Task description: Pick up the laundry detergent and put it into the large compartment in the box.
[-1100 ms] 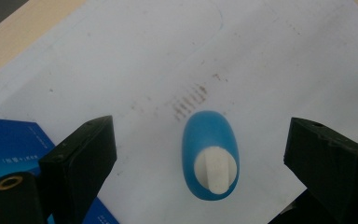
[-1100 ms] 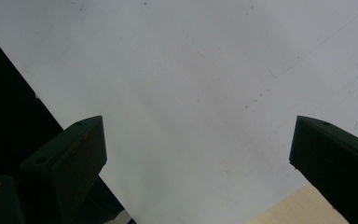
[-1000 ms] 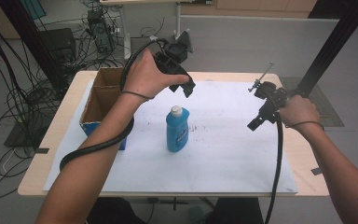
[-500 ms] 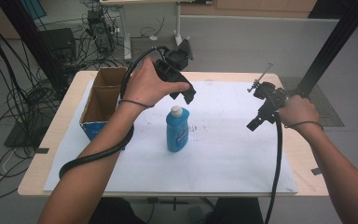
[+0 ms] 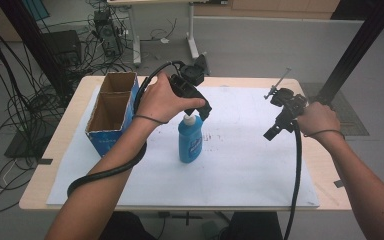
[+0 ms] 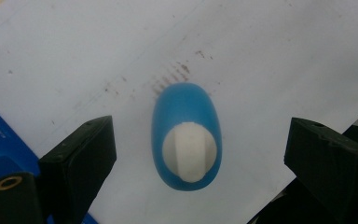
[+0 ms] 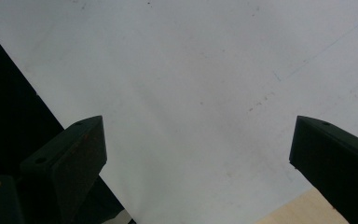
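Note:
A blue bottle with a white cap stands upright on the white paper at mid-table. My left gripper hovers just over the cap and points down. In the left gripper view I look straight down on the bottle; its cap lies between the wide-apart jaws of the left gripper, and neither jaw touches it. My right gripper hangs over the paper's right part, well away from the bottle. In its own view the right gripper is open with bare paper below.
An open cardboard box with blue sides and two compartments stands at the table's left, close to my left forearm; its blue corner shows in the left gripper view. The wooden table edge runs near the right gripper. Cables cover the floor beyond.
My left gripper has come down and forward until it is right over the bottle's cap. The bottle and the right gripper have stayed put.

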`<state>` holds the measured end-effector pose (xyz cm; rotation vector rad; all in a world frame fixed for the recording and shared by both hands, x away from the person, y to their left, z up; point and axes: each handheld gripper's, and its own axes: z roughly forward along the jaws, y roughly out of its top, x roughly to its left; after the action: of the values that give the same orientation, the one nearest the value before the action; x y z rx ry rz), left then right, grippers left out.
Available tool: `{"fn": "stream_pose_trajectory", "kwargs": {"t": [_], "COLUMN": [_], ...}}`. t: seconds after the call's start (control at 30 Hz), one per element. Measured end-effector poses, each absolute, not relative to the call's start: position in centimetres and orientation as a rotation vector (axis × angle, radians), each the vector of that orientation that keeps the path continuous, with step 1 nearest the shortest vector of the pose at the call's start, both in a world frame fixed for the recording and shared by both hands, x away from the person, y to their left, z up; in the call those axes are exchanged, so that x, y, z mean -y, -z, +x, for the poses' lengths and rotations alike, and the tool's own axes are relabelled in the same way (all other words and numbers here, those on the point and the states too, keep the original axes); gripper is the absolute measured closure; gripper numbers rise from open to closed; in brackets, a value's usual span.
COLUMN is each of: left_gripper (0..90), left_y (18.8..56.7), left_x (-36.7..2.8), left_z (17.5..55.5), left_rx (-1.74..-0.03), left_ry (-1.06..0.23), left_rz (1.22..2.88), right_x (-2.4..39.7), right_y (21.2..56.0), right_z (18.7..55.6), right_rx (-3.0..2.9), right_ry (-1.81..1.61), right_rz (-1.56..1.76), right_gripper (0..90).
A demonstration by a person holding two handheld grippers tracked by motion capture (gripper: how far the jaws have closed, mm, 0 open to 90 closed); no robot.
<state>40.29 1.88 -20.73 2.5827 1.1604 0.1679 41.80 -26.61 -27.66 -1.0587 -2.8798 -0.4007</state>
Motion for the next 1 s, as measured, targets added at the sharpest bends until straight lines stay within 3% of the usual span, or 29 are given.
{"fn": "stream_pose_trajectory", "kwargs": {"t": [1.0], "left_gripper": [9.4], "left_y": [24.5], "left_x": [-1.8], "left_z": [40.3], "left_rx": [-1.213], "left_ry": [-0.165], "left_rz": [2.624], "right_x": [26.1], "right_y": [28.0], "right_z": [41.8], "right_rx": [2.883], "right_ry": [0.395], "right_rz": [-1.041], "right_gripper": [3.6]}}
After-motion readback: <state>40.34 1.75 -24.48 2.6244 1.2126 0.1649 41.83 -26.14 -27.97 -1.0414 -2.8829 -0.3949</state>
